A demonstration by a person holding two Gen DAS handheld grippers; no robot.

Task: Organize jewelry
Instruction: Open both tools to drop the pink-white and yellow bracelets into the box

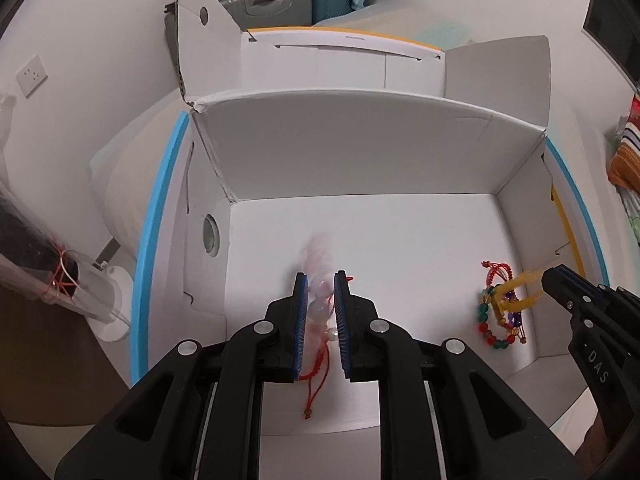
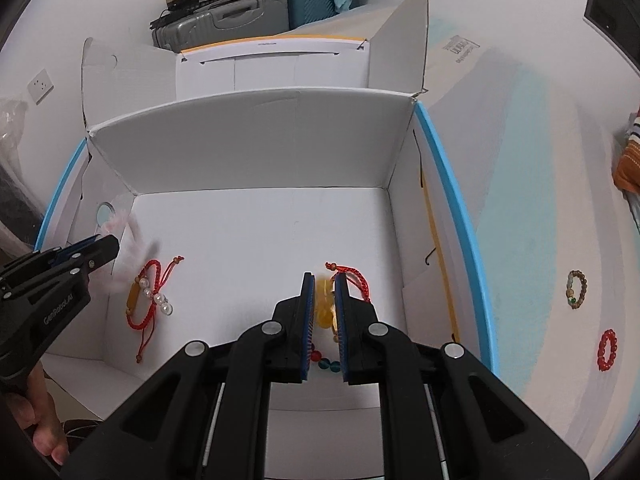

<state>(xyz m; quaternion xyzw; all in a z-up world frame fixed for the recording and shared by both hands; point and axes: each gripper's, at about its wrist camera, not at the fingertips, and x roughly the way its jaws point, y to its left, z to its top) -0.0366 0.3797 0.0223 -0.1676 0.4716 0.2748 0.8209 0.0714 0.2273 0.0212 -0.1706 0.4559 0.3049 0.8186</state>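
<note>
white box floor (image 2: 260,232), suitcases (image 2: 224,16) stacked behind.

Bright even light, soft shadows, fisheye-bent dark corners, pink motion blur

White cardboard box (image 2: 256,148) with a sky-blue edge, and inside it a red cord bracelet (image 2: 146,300) with pearly beads plus an amber one. Outside the box: a red bead bracelet (image 2: 607,350) and a brown-green one (image 2: 576,289). Both grippers black with blue pads.

White wall (image 1: 100,60), suitcases (image 2: 256,12), perhaps stacked.
</note>
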